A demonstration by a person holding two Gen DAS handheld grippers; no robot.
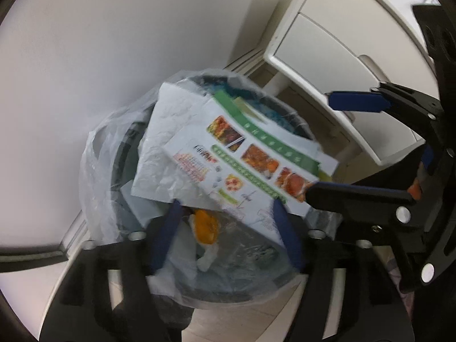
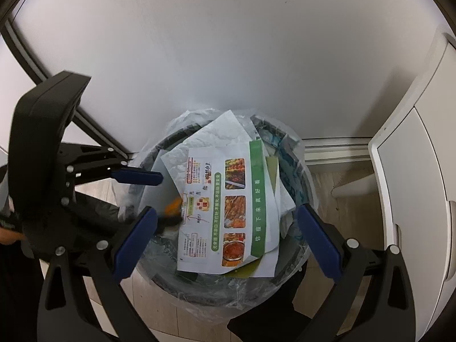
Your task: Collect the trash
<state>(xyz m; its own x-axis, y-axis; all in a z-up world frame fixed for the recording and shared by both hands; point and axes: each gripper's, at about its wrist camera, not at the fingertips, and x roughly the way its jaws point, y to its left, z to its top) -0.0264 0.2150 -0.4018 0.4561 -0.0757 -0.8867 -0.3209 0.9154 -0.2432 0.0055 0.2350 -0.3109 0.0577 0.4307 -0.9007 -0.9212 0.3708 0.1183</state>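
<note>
The left tool (image 1: 225, 233) is standing open over the bin (image 2: 306, 182), its blue fingers (image 1: 168, 236) spread with nothing pinched between them; beneath them an orange scrap (image 1: 205, 226) is lying inside the clear liner (image 1: 97, 176). The right tool (image 2: 228, 239) is hanging open too, its fingers (image 2: 319, 242) straddling the bin's mouth and gripping nothing. Both are pointing steeply down at the rubbish. A printed flyer (image 2: 225, 213) with food pictures and green bands is lying across the top of the bin, over crumpled white paper (image 2: 211, 139) and more sheets, so the load is sitting at or above the rim rather than sunk in. The liner is draping over the rim all round, bunching on the side toward the wall (image 2: 228, 42). The bin is standing on the floor (image 2: 336, 182) in a corner, just beside a white cabinet (image 2: 413, 156). Judging by this, the dropping-in step is looking finished and the bag-gathering step is coming up: the next move is calling for each tool to go out to opposite edges of the liner, pinching thin slippery film without catching the flyer, then drawing the edges up and together. Loose sheets could be sliding out as the film rises.
</note>
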